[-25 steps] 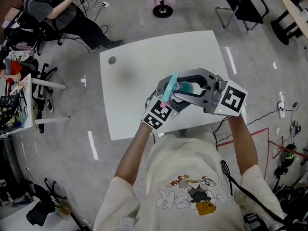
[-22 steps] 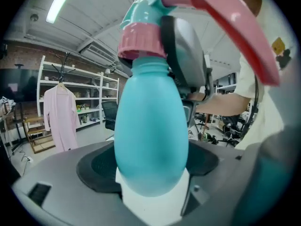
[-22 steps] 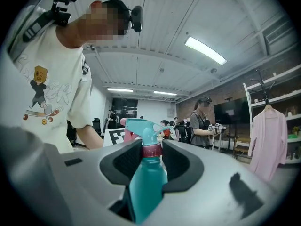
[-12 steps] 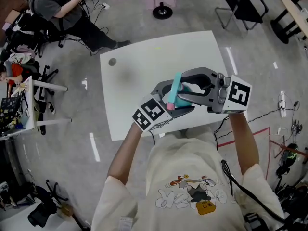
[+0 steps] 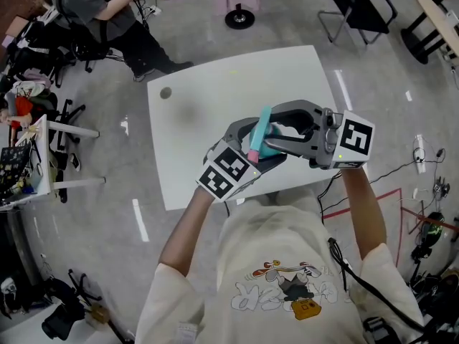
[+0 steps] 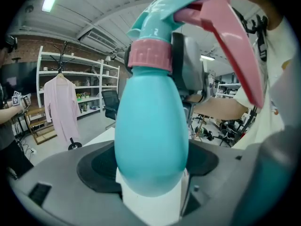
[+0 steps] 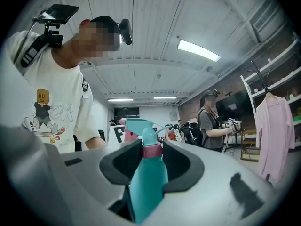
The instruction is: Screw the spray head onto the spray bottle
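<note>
I hold a teal spray bottle (image 5: 276,147) above the white table (image 5: 193,120). A teal spray head (image 5: 258,131) with a pink trigger sits on its neck through a pink collar (image 6: 150,54). My left gripper (image 5: 267,151) comes from the lower left and is shut on the bottle's wide body (image 6: 151,126). The right gripper (image 5: 276,131) reaches in from the right. Its pads flank the neck at the collar (image 7: 151,150) and it is shut there. In the left gripper view, the right gripper's grey jaw shows behind the collar.
A small dark disc (image 5: 166,92) lies on the table's far left corner. A seated person (image 5: 107,9) is at the top left, a pink garment on a stand (image 5: 240,9) behind the table, and chairs (image 5: 358,6) at the top right. Cables (image 5: 401,174) run along the floor on the right.
My left gripper has rolled about its axis and its marker cube has swung down and left. The spray head has shifted slightly right. The right gripper has stayed almost still.
</note>
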Demonstrator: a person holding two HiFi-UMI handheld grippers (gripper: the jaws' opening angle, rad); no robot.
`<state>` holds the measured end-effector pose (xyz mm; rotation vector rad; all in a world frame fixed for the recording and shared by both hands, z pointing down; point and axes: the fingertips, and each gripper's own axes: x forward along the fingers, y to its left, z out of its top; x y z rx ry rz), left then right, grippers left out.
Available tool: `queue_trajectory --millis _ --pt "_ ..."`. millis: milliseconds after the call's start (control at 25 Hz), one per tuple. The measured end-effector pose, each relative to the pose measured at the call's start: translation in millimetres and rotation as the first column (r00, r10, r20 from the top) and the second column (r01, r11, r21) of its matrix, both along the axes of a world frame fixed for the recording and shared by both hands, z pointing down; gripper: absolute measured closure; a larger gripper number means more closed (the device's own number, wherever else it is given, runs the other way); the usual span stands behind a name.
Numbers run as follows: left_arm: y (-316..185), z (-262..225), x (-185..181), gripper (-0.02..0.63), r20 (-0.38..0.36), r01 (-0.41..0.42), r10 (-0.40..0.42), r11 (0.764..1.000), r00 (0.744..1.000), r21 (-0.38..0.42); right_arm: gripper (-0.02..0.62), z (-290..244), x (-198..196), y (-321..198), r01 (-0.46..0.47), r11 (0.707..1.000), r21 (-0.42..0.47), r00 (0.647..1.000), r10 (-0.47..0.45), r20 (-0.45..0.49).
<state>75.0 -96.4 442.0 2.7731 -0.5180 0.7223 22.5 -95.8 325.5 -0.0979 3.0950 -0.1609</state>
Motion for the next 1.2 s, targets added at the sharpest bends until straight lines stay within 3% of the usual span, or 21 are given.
queue_trajectory --millis 160,280,400,480,600,760,840,1000,1080,1200 --pt "2.5 0.3 -2.1 0.199 0.004 -0.015 0.015 1.000 1.000 0.000 0.453 1.4 -0.2 1.0 0.006 1.000 -0.013 1.000 -0.006 -0.031" --pt "5.0 -0.8 -4.4 0.199 0.018 -0.049 0.049 0.999 0.999 0.019 0.406 9.9 5.2 6.7 0.079 0.997 -0.007 0.986 -0.079 -0.145" --pt "8.2 -3.1 -7.9 0.199 0.058 -0.120 0.118 0.992 0.991 0.036 0.385 6.2 14.4 11.7 0.174 0.985 0.018 0.942 -0.161 -0.296" --pt "10.5 -0.4 -13.5 0.199 0.109 -0.172 0.166 0.984 0.980 0.044 0.383 -1.0 20.9 8.7 0.228 0.971 0.070 0.893 -0.180 -0.413" --pt "16.3 8.5 -19.3 0.199 0.167 -0.229 0.220 0.973 0.961 0.039 0.383 -8.4 23.7 9.5 0.334 0.935 0.120 0.776 -0.200 -0.598" --pt "21.6 14.8 -11.1 0.199 0.200 -0.267 0.259 0.963 0.945 0.018 0.383 -4.4 22.7 18.7 0.521 0.846 0.117 0.557 -0.233 -0.797" --pt "22.6 18.6 -6.8 0.199 0.212 -0.279 0.272 0.960 0.939 0.005 0.383 3.9 22.7 22.6 0.594 0.799 0.092 0.452 -0.236 -0.860" --pt "26.6 29.5 -8.1 0.199 0.234 -0.309 0.305 0.951 0.923 -0.021 0.383 32.1 21.7 27.3 0.680 0.733 0.012 0.246 -0.212 -0.946" --pt "29.9 32.4 -8.7 0.199 0.237 -0.322 0.320 0.946 0.917 -0.035 0.383 41.5 18.2 32.1 0.713 0.701 -0.022 0.176 -0.210 -0.962" --pt "32.6 32.2 -7.8 0.199 0.240 -0.334 0.335 0.941 0.911 -0.046 0.385 46.3 13.3 38.6 0.749 0.660 -0.062 0.115 -0.221 -0.968"
